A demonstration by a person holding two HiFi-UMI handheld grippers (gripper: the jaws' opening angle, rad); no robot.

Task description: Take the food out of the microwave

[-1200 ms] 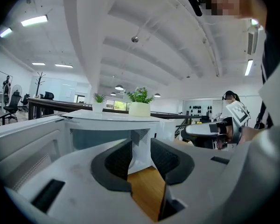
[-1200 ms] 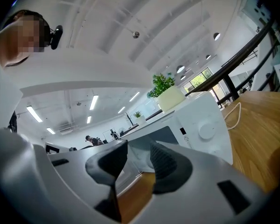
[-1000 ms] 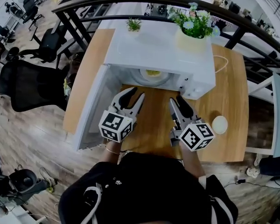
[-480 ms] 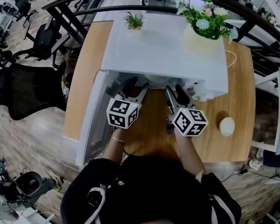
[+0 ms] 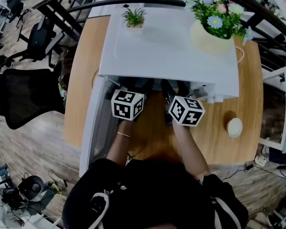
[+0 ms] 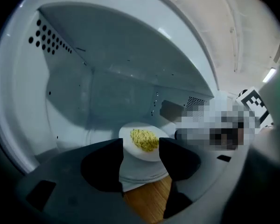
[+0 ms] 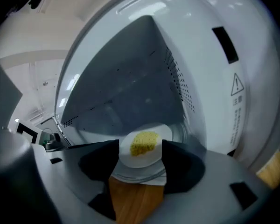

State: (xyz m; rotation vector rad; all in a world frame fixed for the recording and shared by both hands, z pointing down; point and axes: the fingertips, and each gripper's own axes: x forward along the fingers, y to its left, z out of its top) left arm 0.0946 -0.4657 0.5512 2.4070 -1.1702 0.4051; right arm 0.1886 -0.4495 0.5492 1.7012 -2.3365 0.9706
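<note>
1. The food (image 7: 143, 143) is a small yellow heap near the middle of a white plate (image 7: 142, 161). The plate sits on the glass turntable inside the microwave (image 5: 167, 46), whose door (image 5: 93, 128) hangs open at the left.
2. The left tool (image 6: 141, 146) points into the cavity with its jaws apart and nothing clamped. The plate shows in the gap but lies further in.
3. The right tool (image 7: 140, 146) is likewise spread and empty, lined up on the same plate from the other side.
4. In the head view only the two marker cubes show at the microwave's mouth, above the wooden bench (image 5: 229, 147). The jaws themselves are under the casing.
5. Likely risks from here:
   - The plate looks shallow and smooth, so a pinch on one rim alone could tip it and let the food slide off.
   - If the two tools lift unevenly, the plate could tilt or slip from a jaw.
   - The turntable may shift under a push, carrying the plate away from the jaws.
   - On the way out, the plate's rim could catch the cavity's front lip.
6. A flower pot (image 5: 212, 37) and a small plant (image 5: 134, 19) stand on the microwave, so a hard knock to the casing could shake them.
</note>
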